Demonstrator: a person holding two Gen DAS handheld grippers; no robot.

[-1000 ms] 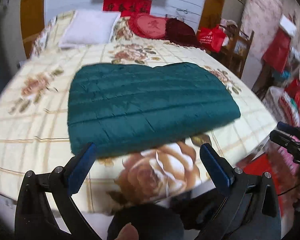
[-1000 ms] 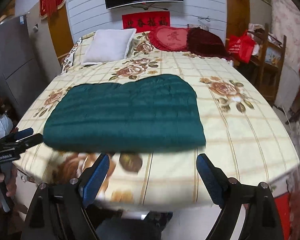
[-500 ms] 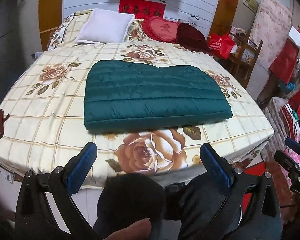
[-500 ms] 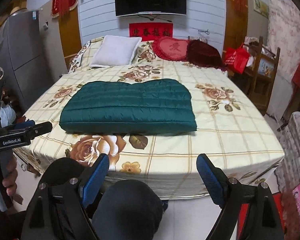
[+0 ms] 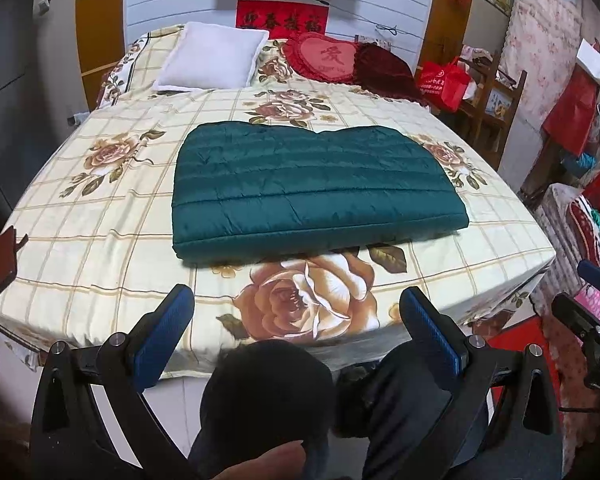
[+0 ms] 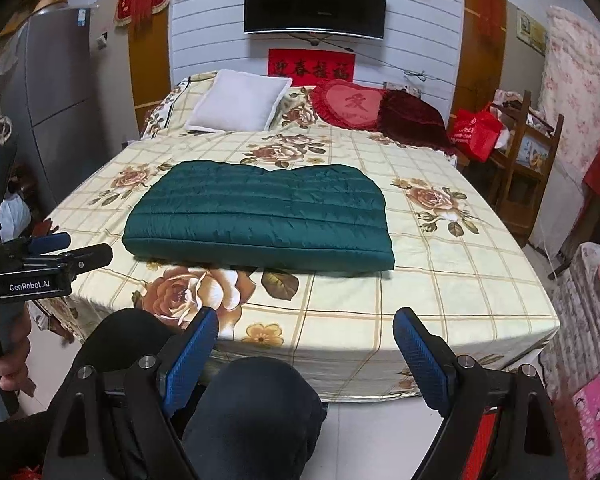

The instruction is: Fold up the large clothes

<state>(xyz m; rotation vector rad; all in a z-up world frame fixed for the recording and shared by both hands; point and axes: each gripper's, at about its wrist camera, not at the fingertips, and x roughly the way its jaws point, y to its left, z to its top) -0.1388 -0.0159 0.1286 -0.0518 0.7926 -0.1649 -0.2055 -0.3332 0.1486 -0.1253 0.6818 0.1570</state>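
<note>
Both tongs have drawn back from the bed (image 5: 80, 216) since the earlier frames, so the folded green jacket (image 5: 312, 188) now sits higher and smaller in each view. The left tongs (image 5: 296, 312) and right tongs (image 6: 304, 336) both gape wide and empty at the lower edge of the frame, well apart from the jacket in the middle. The person's dark trouser knees (image 6: 252, 400) hide the bed's near edge. The jacket is quilted, puffy, roughly rectangular with a wavy far edge; the bedsheet is checked with roses.
</note>
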